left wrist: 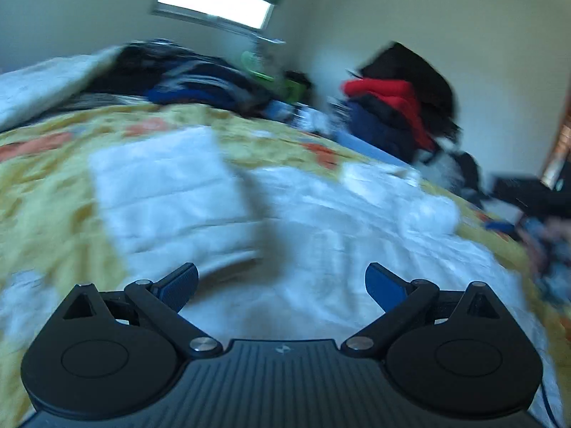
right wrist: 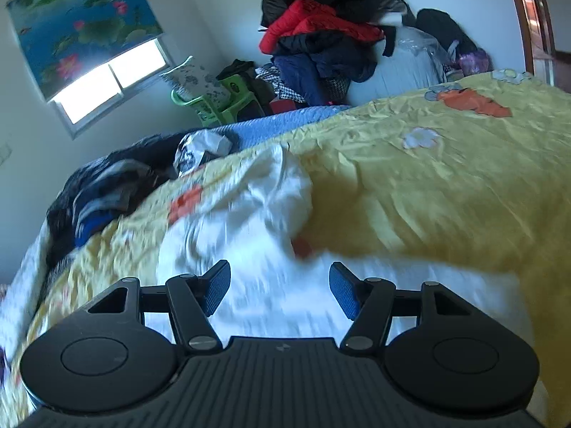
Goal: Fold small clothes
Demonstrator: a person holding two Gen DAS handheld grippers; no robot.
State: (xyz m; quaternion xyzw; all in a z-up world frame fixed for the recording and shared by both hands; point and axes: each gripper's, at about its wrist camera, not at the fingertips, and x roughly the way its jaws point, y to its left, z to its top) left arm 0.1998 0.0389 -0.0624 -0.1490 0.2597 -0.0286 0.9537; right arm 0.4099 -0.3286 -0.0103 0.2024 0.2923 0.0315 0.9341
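Observation:
A white garment [left wrist: 321, 221] lies spread and crumpled on the yellow flowered bedspread [left wrist: 46, 192], blurred by motion. A flatter folded white piece [left wrist: 167, 192] lies to its left. My left gripper [left wrist: 282, 285] is open and empty, just above the white cloth. In the right wrist view the same white garment [right wrist: 257, 221] lies bunched on the bedspread [right wrist: 446, 178]. My right gripper [right wrist: 280, 289] is open and empty, hovering over the garment's near part.
A pile of dark and blue clothes [left wrist: 200, 78] lies at the bed's far side and also shows in the right wrist view [right wrist: 107, 189]. A heap with a red jacket [right wrist: 317, 25] stands beyond the bed. A green chair [right wrist: 217, 103] stands by the window [right wrist: 110, 78].

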